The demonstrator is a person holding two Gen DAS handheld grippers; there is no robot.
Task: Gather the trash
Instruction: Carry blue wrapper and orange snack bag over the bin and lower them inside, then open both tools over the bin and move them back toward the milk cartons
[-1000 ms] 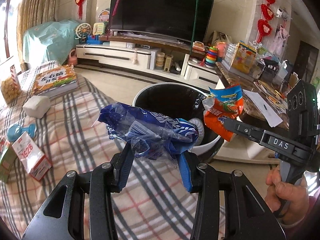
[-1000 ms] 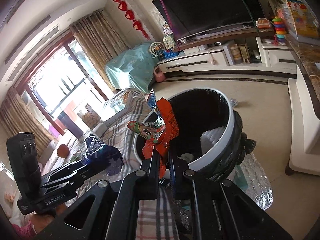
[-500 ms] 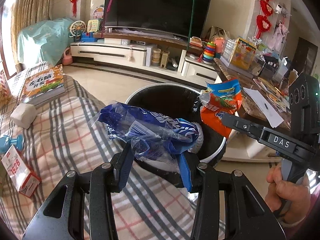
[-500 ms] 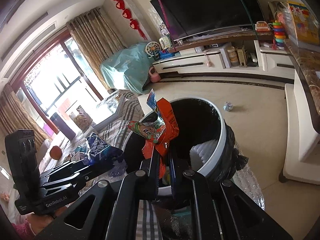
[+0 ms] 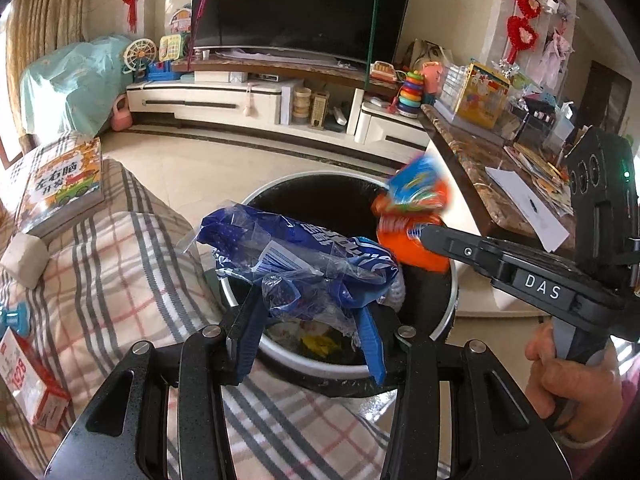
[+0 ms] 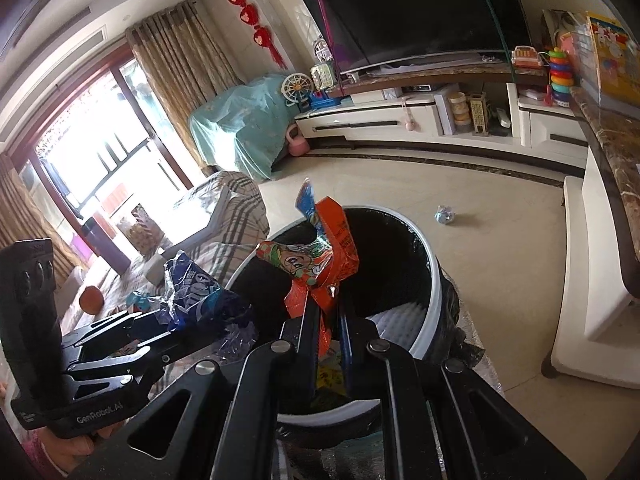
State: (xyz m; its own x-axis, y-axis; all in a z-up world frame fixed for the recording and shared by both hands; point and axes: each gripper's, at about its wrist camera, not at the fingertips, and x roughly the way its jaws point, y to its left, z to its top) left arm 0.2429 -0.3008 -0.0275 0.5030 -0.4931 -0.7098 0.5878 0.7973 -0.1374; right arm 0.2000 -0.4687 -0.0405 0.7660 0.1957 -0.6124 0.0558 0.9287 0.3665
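Left gripper (image 5: pixel 310 336) has its fingers clamped on a crumpled blue wrapper (image 5: pixel 296 258), held right over the rim of the white-rimmed trash bin (image 5: pixel 452 304). Right gripper (image 6: pixel 328 316), fingers pinched tight on an orange snack packet (image 6: pixel 320 268), hangs above the bin's dark mouth. Bin stands on pale tiled floor (image 6: pixel 480 240) beside a plaid-covered bed (image 5: pixel 120 288) carrying a picture book (image 5: pixel 64 184). Big television (image 5: pixel 304 4) on a white media unit (image 5: pixel 224 100) behind; marble-topped bench (image 5: pixel 480 176) to the right.
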